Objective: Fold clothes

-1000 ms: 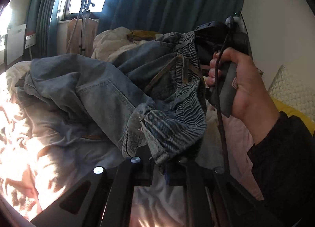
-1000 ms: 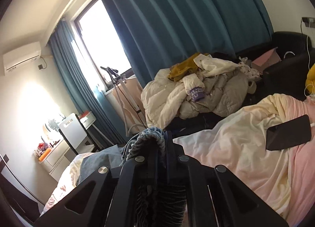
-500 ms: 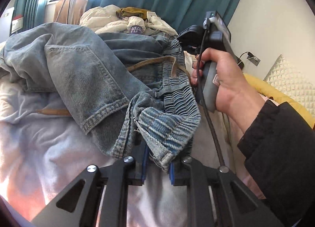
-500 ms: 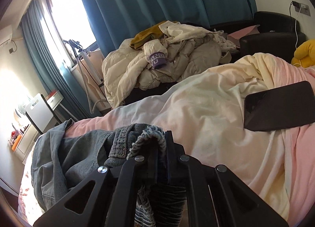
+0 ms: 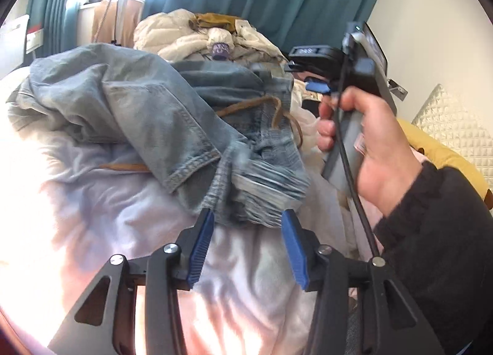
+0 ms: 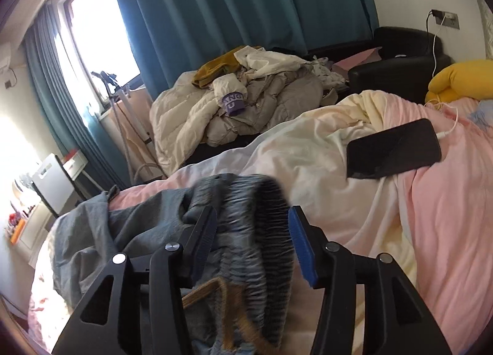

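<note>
Light blue jeans (image 5: 148, 108) with a brown drawstring lie crumpled on the pink bed cover (image 5: 92, 219). My left gripper (image 5: 246, 225) is open, its blue pads either side of the elastic waistband, which looks loose and blurred. My right gripper (image 6: 252, 222) is open too, with the other end of the waistband (image 6: 246, 231) lying between its pads. The right gripper also shows from outside in the left wrist view (image 5: 339, 77), held in a hand at the jeans' far side.
A black phone (image 6: 394, 148) on a white cable lies on the bed cover (image 6: 431, 216). A pile of cream jackets (image 6: 234, 114) sits on a black sofa behind. A yellow cushion (image 6: 462, 77), teal curtains and a window stand beyond.
Both grippers have opened and let go of the waistband. The jeans have come down onto the bed; the views have tipped lower toward the cover.
</note>
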`<act>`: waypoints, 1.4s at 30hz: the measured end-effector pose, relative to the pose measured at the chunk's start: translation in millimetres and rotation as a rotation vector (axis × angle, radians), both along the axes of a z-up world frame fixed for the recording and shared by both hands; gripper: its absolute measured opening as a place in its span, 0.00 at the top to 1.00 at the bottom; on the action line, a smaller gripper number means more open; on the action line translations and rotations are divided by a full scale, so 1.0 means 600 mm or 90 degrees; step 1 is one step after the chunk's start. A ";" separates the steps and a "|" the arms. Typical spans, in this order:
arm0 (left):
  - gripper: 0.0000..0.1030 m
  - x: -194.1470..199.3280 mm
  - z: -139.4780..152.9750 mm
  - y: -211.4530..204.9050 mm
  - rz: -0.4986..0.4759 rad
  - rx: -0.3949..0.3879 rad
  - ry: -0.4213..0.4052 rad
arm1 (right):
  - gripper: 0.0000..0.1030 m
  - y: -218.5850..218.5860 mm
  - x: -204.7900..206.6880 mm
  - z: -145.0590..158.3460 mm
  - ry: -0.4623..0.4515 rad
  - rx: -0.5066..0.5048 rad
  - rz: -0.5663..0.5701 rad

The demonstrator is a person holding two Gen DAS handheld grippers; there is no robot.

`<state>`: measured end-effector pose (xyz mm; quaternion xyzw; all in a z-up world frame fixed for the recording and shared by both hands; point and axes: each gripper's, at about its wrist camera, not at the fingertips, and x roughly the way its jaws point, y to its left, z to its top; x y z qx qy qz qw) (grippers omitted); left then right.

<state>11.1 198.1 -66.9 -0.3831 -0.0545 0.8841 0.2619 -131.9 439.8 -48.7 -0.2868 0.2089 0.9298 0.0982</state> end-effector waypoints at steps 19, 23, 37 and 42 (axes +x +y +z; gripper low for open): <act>0.55 -0.026 0.121 -0.205 0.092 -0.070 0.107 | 0.46 -0.230 0.062 0.009 -0.023 -0.061 0.283; 0.54 -0.059 0.110 -0.230 0.104 -0.079 0.108 | 0.43 -0.231 0.044 -0.008 -0.019 -0.070 0.268; 0.55 -0.169 0.013 -0.280 0.127 -0.098 0.042 | 0.26 -0.297 -0.071 -0.056 -0.038 0.051 0.225; 0.55 -0.181 0.005 -0.302 0.173 -0.106 0.078 | 0.26 -0.296 -0.099 -0.098 -0.063 0.043 0.234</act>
